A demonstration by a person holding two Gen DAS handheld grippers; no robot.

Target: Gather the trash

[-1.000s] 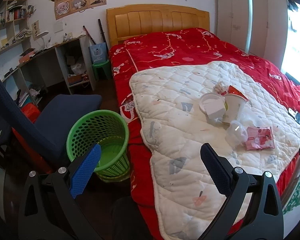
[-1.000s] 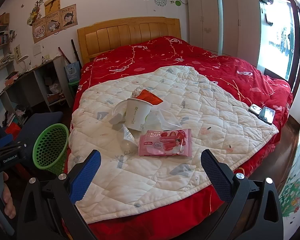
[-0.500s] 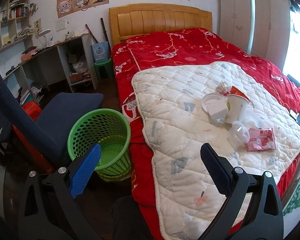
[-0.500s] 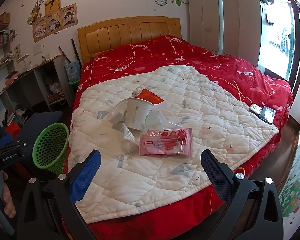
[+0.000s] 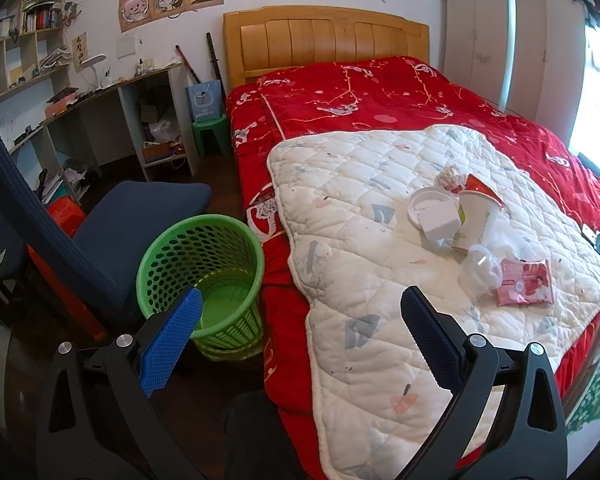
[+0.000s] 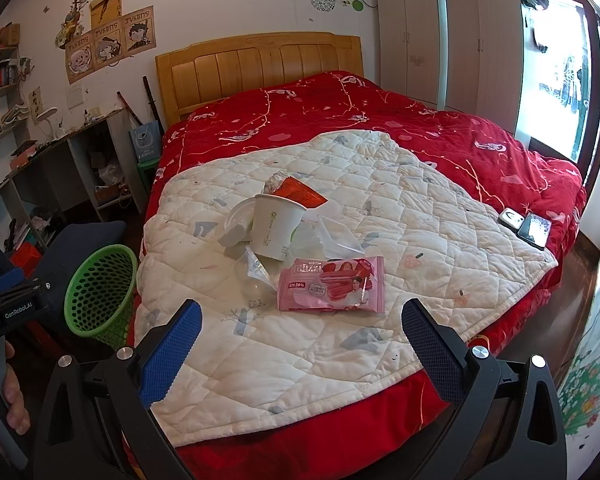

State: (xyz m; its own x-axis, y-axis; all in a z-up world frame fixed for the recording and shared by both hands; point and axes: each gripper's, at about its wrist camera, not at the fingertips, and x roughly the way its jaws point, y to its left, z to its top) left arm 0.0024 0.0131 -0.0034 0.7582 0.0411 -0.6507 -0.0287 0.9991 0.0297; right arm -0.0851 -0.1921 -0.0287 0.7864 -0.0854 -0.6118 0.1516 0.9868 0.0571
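Since both my grippers are empty and spread wide, nothing is collected yet, so the risks are all ahead. Landmark: the paper cup (image 6: 277, 226), standing slightly tilted on the white quilt (image 6: 400, 208).

Risks, my guess:
- The cup sits in a tight pile. A white lid (image 5: 430, 204) and a white block (image 5: 440, 222) touch it on the basket side, a red wrapper (image 6: 302, 194) pokes out behind its rim, and crumpled paper (image 6: 275, 180) lies just behind that. Clear plastic film (image 6: 338, 234) lies against it on the window side. Closing on any one piece could drag or tip the rest.
- If the cup holds liquid, knocking it would stain the quilt; I can't see inside.
- Clear plastic cup (image 5: 480, 274), just in front of the paper cup, is thin and could slip or crush between the pads.
- Pink wipes packet (image 6: 331, 284) lies flat on soft quilt in front of the cup; fingers may dig fabric instead of getting under it.
- Two phones (image 6: 534, 228), well apart from the cup toward the window, aren't trash; don't sweep them.
- Green basket (image 5: 204, 276) sits on the floor beside the bed, well apart from the cup; a long carry could drop a loose grip.

Right gripper (image 6: 300, 340) hangs just short of the packet, which lies between its fingers' line and the cup. Left gripper (image 5: 300, 336) hangs near the bed edge, basket rim by its left pad, cup pile well off toward the right gripper.
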